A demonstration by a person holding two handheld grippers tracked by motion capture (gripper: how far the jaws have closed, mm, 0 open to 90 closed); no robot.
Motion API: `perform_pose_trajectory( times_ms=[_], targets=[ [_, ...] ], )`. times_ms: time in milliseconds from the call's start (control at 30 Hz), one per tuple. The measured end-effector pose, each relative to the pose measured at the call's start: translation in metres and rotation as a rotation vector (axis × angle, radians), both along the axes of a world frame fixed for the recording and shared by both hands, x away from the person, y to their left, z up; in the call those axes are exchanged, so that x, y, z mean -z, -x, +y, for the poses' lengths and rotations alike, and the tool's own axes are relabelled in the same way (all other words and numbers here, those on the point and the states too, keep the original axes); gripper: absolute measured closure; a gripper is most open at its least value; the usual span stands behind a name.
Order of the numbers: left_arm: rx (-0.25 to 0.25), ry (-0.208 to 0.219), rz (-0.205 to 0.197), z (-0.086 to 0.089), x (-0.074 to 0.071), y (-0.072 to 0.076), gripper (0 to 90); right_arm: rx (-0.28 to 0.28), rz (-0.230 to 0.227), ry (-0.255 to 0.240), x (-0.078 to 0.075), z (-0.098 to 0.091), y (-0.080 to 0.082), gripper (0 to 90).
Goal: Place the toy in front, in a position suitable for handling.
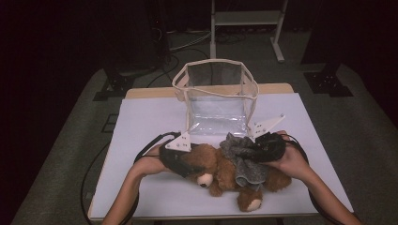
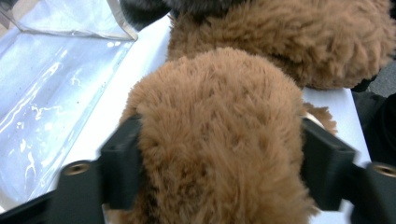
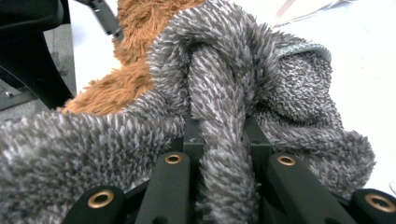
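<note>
The teddy bear (image 1: pixel 225 173) lies on the bench (image 1: pixel 150 122), its grey sweater (image 1: pixel 241 157) bunched up and pinched tight in the right gripper (image 1: pixel 263 147) while the left gripper (image 1: pixel 180 161) straddles its head, so the dressing looks unfinished.

Nothing for you to read here: no lettering, label, brand or number shows on the teddy bear (image 1: pixel 220 171), on the grey knit cloth (image 1: pixel 244 159), on the clear bag (image 1: pixel 217 93), or on the counter (image 1: pixel 150 122). Up close, fur and knit carry no tags either.
</note>
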State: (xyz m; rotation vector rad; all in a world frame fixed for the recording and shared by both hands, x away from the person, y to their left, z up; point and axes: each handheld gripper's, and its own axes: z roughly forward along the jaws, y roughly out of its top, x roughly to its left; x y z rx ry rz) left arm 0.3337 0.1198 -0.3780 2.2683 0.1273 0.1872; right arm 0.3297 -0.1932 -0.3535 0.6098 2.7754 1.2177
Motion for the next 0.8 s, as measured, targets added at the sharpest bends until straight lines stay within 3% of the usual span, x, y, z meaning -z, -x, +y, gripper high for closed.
perform_pose_trajectory(
  times_ms=[200,333,567,667,800],
  targets=[
    [-0.037,0.008,0.006,0.004,0.0,0.0,32.7,0.025,-0.008,-0.025,0.0,-0.026,0.014,75.7],
    [-0.026,0.007,-0.002,0.004,-0.001,0.002,32.6,0.059,-0.007,-0.028,0.005,-0.047,0.029,75.5],
    [-0.022,0.017,-0.005,0.006,0.0,0.005,32.3,0.149,0.045,-0.074,0.023,-0.09,0.05,75.5],
    [-0.01,0.021,-0.006,0.006,0.0,0.006,32.4,0.16,0.051,-0.089,0.022,-0.096,0.05,75.5],
    [-0.004,0.015,-0.011,0.006,-0.001,0.009,32.4,0.129,0.023,-0.088,0.01,-0.083,0.041,75.5]
  ],
)
